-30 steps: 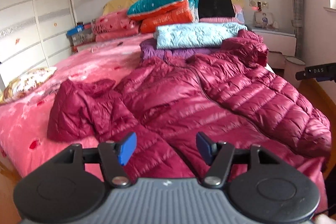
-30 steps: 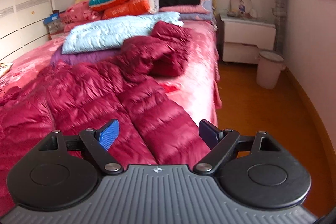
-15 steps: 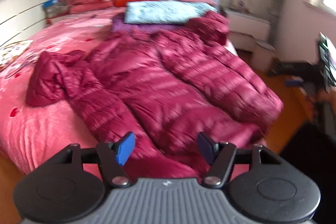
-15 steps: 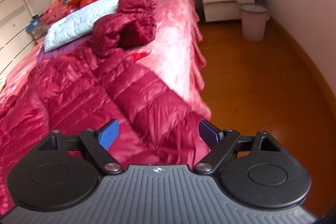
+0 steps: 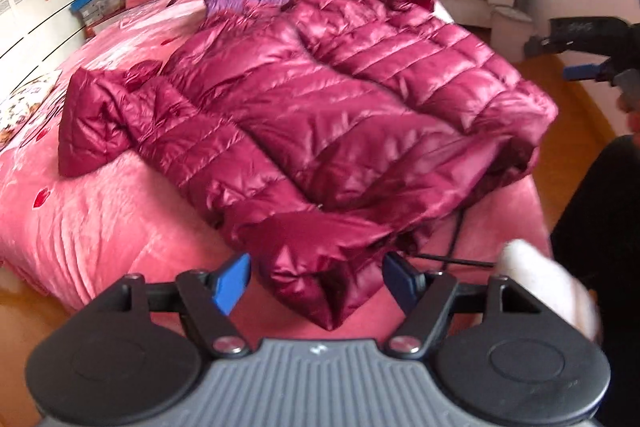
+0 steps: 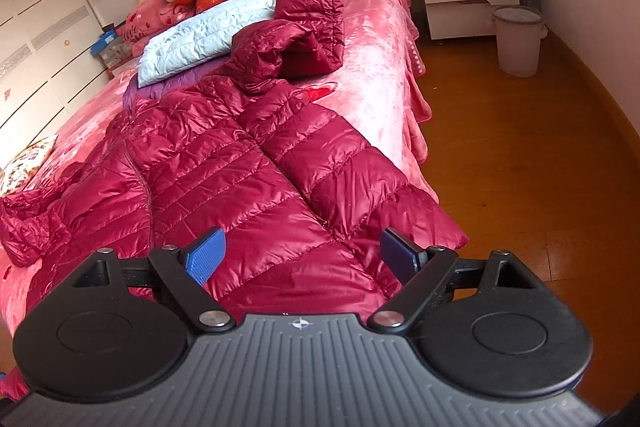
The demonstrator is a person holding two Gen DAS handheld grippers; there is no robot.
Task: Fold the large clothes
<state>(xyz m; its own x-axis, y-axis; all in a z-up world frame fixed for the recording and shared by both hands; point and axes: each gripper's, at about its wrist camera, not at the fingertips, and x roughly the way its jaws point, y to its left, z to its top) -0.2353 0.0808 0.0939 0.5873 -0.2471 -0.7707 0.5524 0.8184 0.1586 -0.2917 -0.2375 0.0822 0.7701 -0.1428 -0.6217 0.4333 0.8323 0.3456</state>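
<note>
Lay spread across the pink bed (image 5: 100, 227): dark red puffer jacket (image 5: 320, 99), hood toward the pillows, hem at the foot edge. Hovered above that hem, jaws opening, nothing gripped: left gripper (image 5: 316, 285). Hung over the jacket's floor-side edge, jaws wide and empty: right gripper (image 6: 302, 257).
</note>
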